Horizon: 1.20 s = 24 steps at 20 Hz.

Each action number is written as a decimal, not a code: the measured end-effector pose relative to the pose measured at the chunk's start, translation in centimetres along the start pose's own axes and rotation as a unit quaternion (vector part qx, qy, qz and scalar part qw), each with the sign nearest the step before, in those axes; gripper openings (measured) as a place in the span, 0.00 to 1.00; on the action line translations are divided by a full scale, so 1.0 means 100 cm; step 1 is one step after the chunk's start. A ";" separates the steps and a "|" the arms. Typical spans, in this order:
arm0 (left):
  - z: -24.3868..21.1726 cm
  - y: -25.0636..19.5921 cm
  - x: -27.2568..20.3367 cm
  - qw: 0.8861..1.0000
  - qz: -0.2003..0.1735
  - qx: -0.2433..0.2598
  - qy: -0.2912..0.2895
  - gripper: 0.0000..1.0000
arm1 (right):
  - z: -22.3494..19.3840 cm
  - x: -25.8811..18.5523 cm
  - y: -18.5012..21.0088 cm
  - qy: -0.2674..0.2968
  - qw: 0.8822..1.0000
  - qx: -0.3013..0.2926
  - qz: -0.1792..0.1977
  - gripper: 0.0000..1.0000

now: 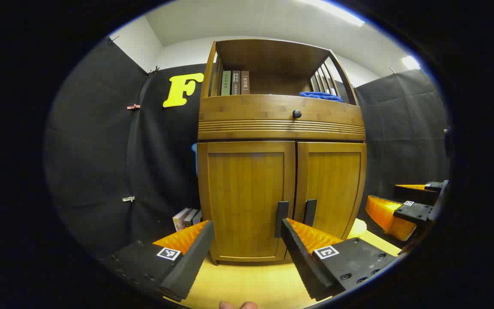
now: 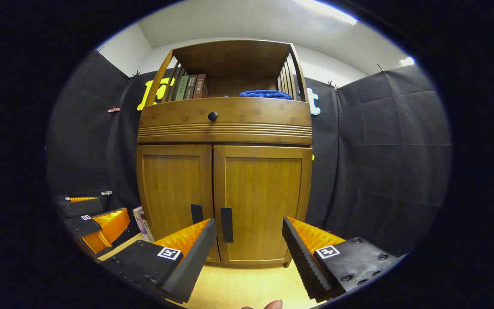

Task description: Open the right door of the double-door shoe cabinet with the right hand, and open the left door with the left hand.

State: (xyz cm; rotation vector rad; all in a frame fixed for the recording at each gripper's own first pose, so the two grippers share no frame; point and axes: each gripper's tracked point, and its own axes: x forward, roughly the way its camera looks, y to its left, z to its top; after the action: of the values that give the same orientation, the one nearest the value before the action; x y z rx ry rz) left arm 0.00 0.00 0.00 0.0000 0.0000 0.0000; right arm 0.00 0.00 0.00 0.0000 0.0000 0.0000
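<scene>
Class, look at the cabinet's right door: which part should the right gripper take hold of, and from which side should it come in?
Grip the right door by its dark vertical handle, near the centre seam. Come straight from the front with the open right gripper, one finger on each side of the bar. The bar is narrow and upright, so it probably suits a sideways pinch.

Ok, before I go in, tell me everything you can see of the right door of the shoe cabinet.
The right door is a tall panel of honey-coloured wood, bamboo by its look, with a plain frame around a recessed centre. It is shut, upright, flush beside the left door under the drawer front. A dark vertical handle sits low on its inner edge, next to the left door's handle. Nothing touches it: the right hand-held gripper is open in front of it, fingers apart and short of the handle.
</scene>
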 end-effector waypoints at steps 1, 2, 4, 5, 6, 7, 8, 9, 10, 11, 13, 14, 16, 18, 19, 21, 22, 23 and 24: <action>0.000 0.001 0.000 1.000 -0.001 0.001 0.000 0.97 | 0.000 0.000 0.000 0.000 1.000 -0.001 -0.001 0.97; 0.001 0.001 0.001 1.000 -0.002 0.002 0.000 0.97 | -0.001 0.001 0.000 0.000 1.000 -0.003 -0.001 0.97; 0.001 0.000 0.002 1.000 -0.003 0.003 0.000 0.97 | -0.001 0.001 0.001 0.001 1.000 -0.004 -0.003 0.97; 0.000 -0.001 0.003 1.000 -0.004 0.004 0.000 0.97 | -0.001 0.002 0.001 0.002 1.000 -0.004 -0.003 0.97; 0.000 -0.001 0.004 1.000 -0.005 0.004 0.000 0.97 | -0.001 0.002 0.001 0.003 1.000 -0.003 -0.003 0.97; -0.001 -0.002 0.003 1.000 -0.006 0.005 0.000 0.97 | -0.001 0.002 0.000 0.003 1.000 -0.003 -0.004 0.97; -0.001 -0.003 0.004 1.000 -0.007 0.005 0.000 0.97 | -0.002 0.002 -0.001 0.003 1.000 -0.003 -0.005 0.97; -0.001 -0.003 0.004 1.000 -0.008 0.006 0.000 0.97 | -0.002 0.002 -0.001 0.002 1.000 -0.004 -0.005 0.97; 0.000 -0.004 0.004 1.000 -0.009 0.005 0.000 0.97 | -0.001 0.003 0.000 0.002 1.000 -0.004 -0.005 0.97; -0.001 -0.005 0.004 1.000 -0.010 0.005 -0.001 0.97 | -0.001 0.003 0.000 0.003 1.000 -0.004 -0.006 0.97; -0.002 -0.006 0.003 1.000 -0.010 0.004 -0.002 0.97 | -0.002 0.002 0.001 0.004 1.000 -0.001 -0.004 0.98; -0.002 -0.007 0.004 1.000 -0.012 0.004 -0.001 0.97 | -0.003 0.001 0.000 0.004 1.000 -0.002 -0.003 0.97; -0.003 -0.009 0.003 1.000 -0.013 0.004 -0.002 0.97 | -0.003 0.002 0.002 0.003 1.000 -0.004 -0.002 0.98; -0.003 -0.008 0.004 1.000 -0.013 0.005 -0.002 0.97 | -0.003 0.004 0.003 0.002 1.000 -0.003 0.000 0.98; -0.004 -0.007 0.004 1.000 -0.012 0.006 -0.003 0.97 | -0.004 0.004 0.004 0.003 1.000 -0.001 0.003 0.98; -0.004 -0.004 0.004 1.000 -0.010 0.006 -0.004 0.97 | -0.009 0.008 0.010 0.007 1.000 0.010 0.016 0.98; -0.004 -0.002 0.005 1.000 -0.009 0.007 -0.004 0.97 | -0.010 0.013 0.013 0.009 1.000 0.013 0.021 0.98; -0.006 -0.001 0.005 1.000 -0.008 0.008 -0.004 0.97 | -0.010 0.019 0.017 0.008 1.000 0.016 0.024 0.98; -0.006 0.002 0.006 1.000 -0.007 0.009 -0.003 0.97 | -0.011 0.029 0.021 0.009 0.999 0.016 0.030 0.98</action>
State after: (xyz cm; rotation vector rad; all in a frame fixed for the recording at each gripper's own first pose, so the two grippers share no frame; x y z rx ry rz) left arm 0.58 0.18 -0.64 0.0171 -0.0051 -0.0130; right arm 2.92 2.15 -1.14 0.0323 0.0173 0.0592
